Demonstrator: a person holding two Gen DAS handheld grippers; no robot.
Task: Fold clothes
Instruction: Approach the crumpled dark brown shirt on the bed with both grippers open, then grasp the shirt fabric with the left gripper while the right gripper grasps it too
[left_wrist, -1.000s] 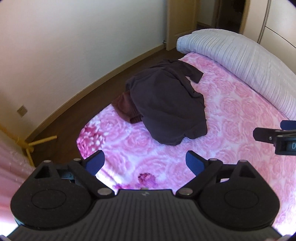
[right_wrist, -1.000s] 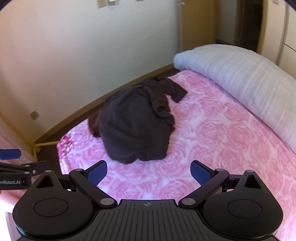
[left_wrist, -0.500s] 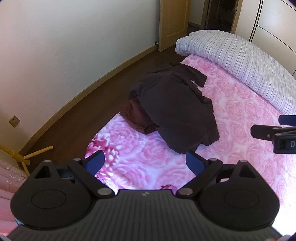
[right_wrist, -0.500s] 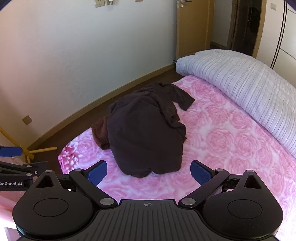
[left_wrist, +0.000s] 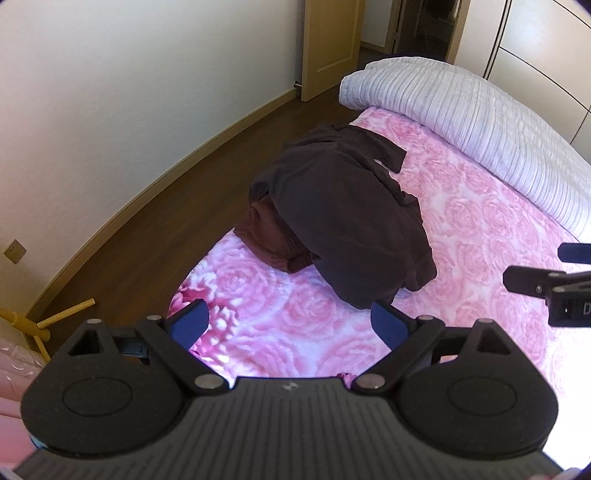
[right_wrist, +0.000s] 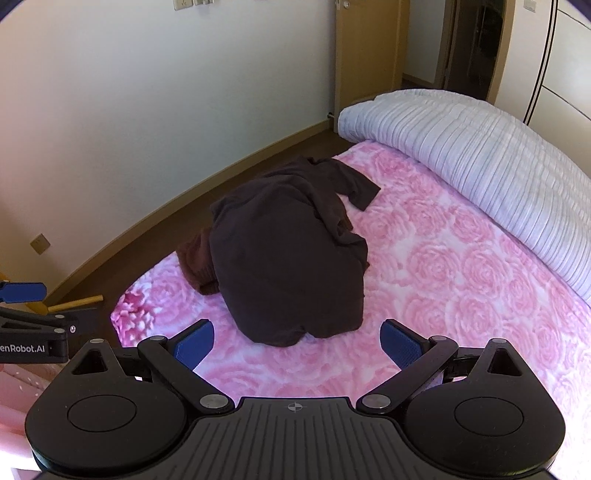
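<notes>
A crumpled dark brown garment (left_wrist: 343, 218) (right_wrist: 288, 258) lies heaped near the corner of the pink rose-patterned bed (left_wrist: 480, 236) (right_wrist: 443, 266), one sleeve trailing toward the far side. A reddish-brown knit piece (left_wrist: 269, 236) (right_wrist: 195, 258) pokes out from under its left edge. My left gripper (left_wrist: 291, 325) hovers open just short of the heap's near edge, nothing between its blue pads. My right gripper (right_wrist: 297, 341) is open as well, its jaws straddling the near hem from above. Each gripper shows at the edge of the other's view.
A rolled pale striped duvet (left_wrist: 461, 122) (right_wrist: 480, 155) lies along the bed's far right. Brown wooden floor (left_wrist: 177, 206) runs between the bed's left edge and the white wall. A yellow wooden stand (left_wrist: 33, 328) sits on the floor at left; a door (right_wrist: 365, 48) stands beyond.
Both grippers have moved forward toward the dark garment, which now sits nearer and larger in both views. Both stay open and the clothes have not moved.
</notes>
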